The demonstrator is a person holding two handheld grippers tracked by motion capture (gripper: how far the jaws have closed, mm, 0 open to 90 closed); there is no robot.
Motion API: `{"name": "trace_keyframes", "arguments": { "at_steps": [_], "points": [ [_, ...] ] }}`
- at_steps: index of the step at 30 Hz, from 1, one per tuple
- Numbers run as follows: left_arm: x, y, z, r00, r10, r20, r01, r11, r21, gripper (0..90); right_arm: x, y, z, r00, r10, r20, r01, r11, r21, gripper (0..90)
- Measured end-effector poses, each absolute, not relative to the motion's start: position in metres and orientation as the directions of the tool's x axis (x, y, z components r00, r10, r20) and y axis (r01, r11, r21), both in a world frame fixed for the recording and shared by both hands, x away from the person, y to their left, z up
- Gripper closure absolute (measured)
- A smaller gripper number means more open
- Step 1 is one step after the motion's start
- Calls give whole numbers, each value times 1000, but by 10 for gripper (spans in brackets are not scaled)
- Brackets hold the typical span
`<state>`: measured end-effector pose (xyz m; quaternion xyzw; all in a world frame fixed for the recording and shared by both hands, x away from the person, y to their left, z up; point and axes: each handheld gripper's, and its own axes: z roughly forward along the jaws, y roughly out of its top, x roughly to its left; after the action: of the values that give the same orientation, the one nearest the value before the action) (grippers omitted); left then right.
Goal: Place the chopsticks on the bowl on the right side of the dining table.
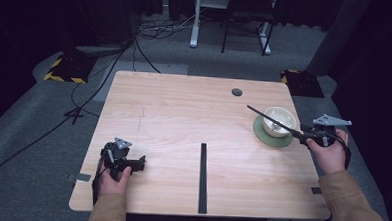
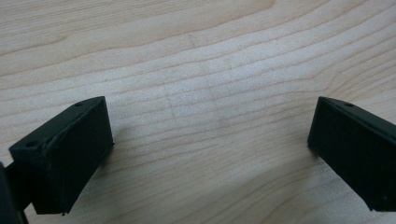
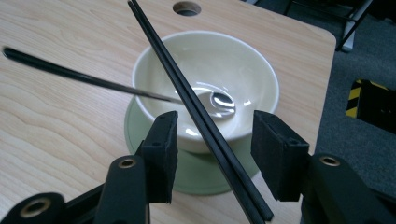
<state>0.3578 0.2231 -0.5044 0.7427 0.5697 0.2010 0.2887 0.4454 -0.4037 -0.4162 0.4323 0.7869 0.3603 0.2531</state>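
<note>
1. The left hand-held gripper rests on the wooden bench at about 8 o'clock, held in the person's left hand. In the left gripper view its jaws stand wide apart with bare wood between them.
2. A black strip lies on the bench at 6 o'clock, running straight toward the near edge, well apart from both hands.
3. A round hole sits in the bench top at about 1 o'clock.
4. The cream bowl stands on a green saucer at 3 o'clock, near the bench's right edge. A spoon lies with its scoop inside the bowl, its dark handle reaching out over the rim toward 9 o'clock in the right gripper view.
5. A pair of black chopsticks lies slanted across the bowl's rim; in the high view they run from 10 o'clock down to the hand at 4 o'clock.
6. The right hand-held gripper, held in the right hand just right of the saucer, has its jaws parted; the chopsticks pass between them, and neither pad presses on them.
</note>
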Motion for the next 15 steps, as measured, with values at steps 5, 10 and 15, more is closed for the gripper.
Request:
{"name": "trace_keyframes", "arguments": {
  "at_steps": [5, 10, 15],
  "points": [
    [358, 223, -504, 271, 962, -31, 730, -185, 658, 2, 447, -415, -425, -474, 878, -67, 528, 344, 776, 522],
    [358, 223, -504, 271, 962, -32, 731, -184, 658, 2, 452, -420, -428, -453, 889, -65, 545, 333, 770, 521],
    [358, 223, -504, 271, 962, -30, 730, -185, 658, 2, 463, -422, -429, -425, 903, -56, 559, 310, 769, 515]
  ]
}}
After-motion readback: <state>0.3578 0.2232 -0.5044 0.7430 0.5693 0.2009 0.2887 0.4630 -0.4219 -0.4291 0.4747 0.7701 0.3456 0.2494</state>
